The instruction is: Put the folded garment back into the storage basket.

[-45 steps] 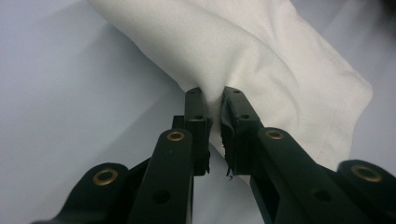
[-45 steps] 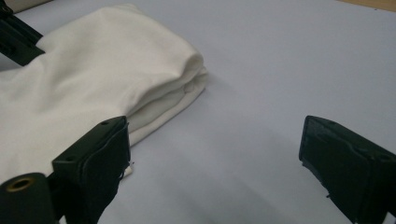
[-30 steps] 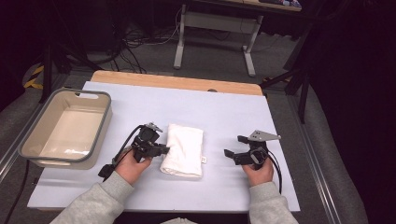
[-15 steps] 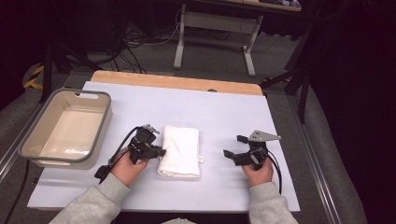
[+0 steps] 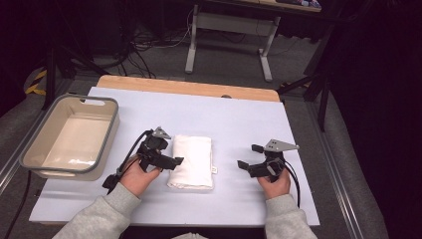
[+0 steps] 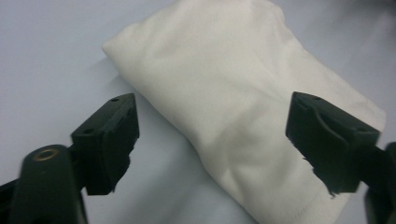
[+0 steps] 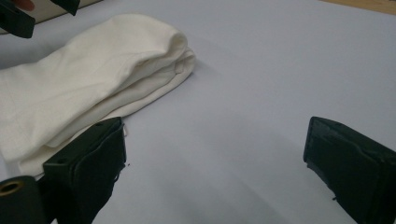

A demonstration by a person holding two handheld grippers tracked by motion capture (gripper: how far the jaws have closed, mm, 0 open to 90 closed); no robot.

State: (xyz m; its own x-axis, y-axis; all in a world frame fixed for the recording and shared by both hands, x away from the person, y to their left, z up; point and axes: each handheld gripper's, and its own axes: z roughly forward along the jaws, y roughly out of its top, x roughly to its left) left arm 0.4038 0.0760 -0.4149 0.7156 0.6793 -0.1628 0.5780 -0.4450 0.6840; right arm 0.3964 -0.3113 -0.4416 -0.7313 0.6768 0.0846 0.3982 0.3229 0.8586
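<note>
At the near edge of the table [image 5: 239, 119], two forearms in grey sleeves reach in, each hand holding a black two-jaw gripper. The left gripper [image 5: 171, 160] sits just beside the left edge of a folded white cloth [image 5: 191, 162]; its jaws have just been opening and now stand wide apart, straddling the cloth's near corner without pressing on it, as the left gripper view shows. The right gripper [image 5: 249, 157] rests well to the right of the cloth, pointing left toward it, jaws wide with nothing but bare tabletop between them. The cloth lies flat on the pale table cover, a little left of centre, between the two grippers, folded into a thick rectangle with its layered edge facing right. Farther left, a grey-rimmed tub [image 5: 102, 144] with a cream inside stands at the table's left edge. At the far side, a strip of bare wood [image 5: 189, 87] edges the table.
</note>
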